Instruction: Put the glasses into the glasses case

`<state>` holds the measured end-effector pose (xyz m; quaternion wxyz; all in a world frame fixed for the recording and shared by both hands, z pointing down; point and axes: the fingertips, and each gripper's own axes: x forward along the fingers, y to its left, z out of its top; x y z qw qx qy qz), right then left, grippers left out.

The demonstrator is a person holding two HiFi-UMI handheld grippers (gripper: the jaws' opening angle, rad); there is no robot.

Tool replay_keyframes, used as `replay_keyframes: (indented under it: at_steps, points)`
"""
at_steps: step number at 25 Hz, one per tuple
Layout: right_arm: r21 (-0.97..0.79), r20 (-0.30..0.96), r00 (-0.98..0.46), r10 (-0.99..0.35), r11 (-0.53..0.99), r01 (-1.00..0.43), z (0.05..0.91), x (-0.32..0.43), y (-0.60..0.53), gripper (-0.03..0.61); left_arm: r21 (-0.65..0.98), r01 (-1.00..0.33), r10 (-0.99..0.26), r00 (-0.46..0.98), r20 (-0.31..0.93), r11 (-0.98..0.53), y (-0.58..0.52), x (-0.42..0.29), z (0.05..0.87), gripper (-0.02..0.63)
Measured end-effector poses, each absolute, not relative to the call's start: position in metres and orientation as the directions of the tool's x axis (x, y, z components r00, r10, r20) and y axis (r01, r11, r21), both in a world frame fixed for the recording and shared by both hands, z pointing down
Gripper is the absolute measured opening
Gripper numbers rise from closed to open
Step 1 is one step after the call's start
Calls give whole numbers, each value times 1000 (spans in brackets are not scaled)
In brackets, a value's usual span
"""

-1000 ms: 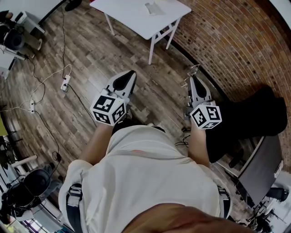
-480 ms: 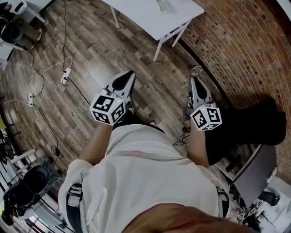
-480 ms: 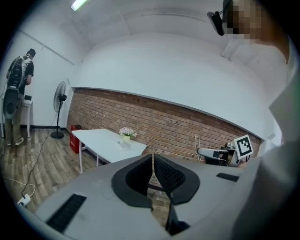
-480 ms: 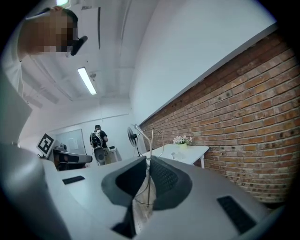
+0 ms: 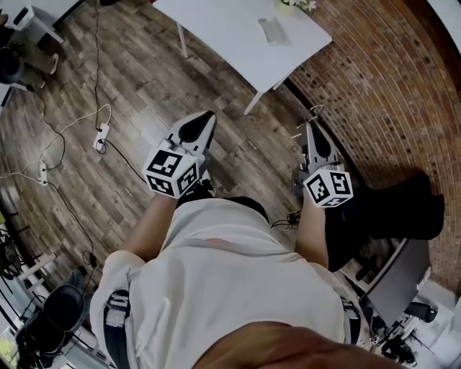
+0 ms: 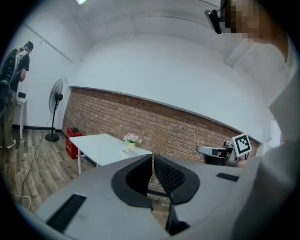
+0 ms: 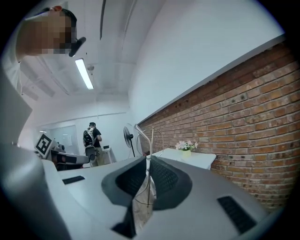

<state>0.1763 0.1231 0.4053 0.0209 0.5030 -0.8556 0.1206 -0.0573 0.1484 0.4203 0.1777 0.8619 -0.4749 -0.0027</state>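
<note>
My right gripper [image 5: 311,127] is held at waist height over the wooden floor, shut on thin wire-framed glasses [image 5: 305,115]. In the right gripper view the glasses' wire rims [image 7: 151,135] stick up out of the closed jaws of that gripper [image 7: 148,162]. My left gripper [image 5: 208,117] is level with it and about a shoulder's width to the left, shut with nothing in it; its jaws meet at the tip [image 6: 153,157]. A grey glasses case [image 5: 272,30] lies on the white table [image 5: 230,29] ahead, well beyond both grippers.
A small pot of flowers [image 5: 295,6] stands on the table by the brick wall [image 5: 374,79]. Cables and a power strip [image 5: 101,135] lie on the floor at left. Black equipment [image 5: 396,209] stands right. A person [image 7: 92,138] and a fan [image 7: 127,137] are far off.
The table and case have slid right and lower in the head view, a little nearer. Both grippers keep the same pose and grip.
</note>
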Motion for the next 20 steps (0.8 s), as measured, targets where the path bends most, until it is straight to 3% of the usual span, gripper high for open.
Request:
replay_keyframes:
  at_steps: [20]
  points:
    - [-173,185,-603,-776,578,-797,401,71,2,83,363,-850,-880,454,141,-381,57,-153,425,26]
